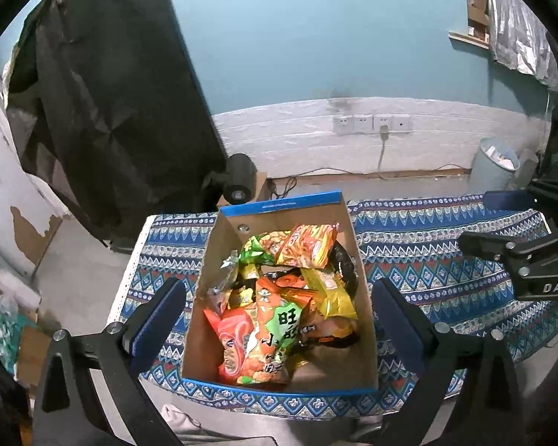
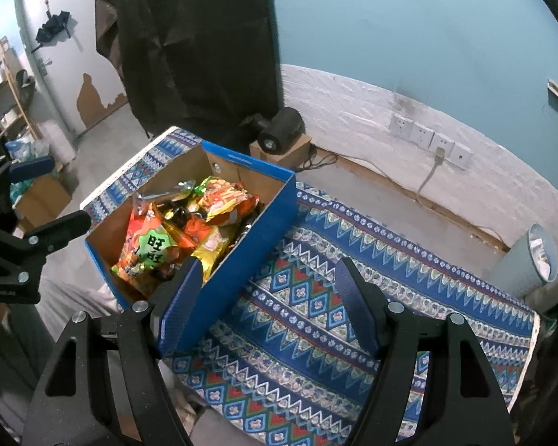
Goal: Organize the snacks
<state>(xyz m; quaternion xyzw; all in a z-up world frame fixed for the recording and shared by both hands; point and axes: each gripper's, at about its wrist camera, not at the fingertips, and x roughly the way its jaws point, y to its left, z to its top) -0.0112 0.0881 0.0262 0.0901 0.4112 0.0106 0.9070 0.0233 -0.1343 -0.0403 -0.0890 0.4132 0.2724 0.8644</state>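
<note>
Crinkly foil snack packets (image 1: 279, 297) fill your blue-rimmed cardboard box (image 1: 297, 390); both tongs (image 1: 279, 316) (image 2: 268, 297) gape empty; slippery bags may slide free.

The left tongs (image 1: 279, 312) and right tongs (image 2: 268, 304) look alike: black angular frames with silver screws and ribbed blue pads (image 2: 357, 308). White "DAS" lettering marks one.

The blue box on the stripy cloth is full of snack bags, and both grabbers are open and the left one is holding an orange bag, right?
Almost. The left gripper holds nothing: the left wrist view shows its fingers spread wide, above and either side of the blue box, not touching any bag. The rest is right: the snack bags fill the box on the patterned cloth, and the right gripper is open too.
</note>
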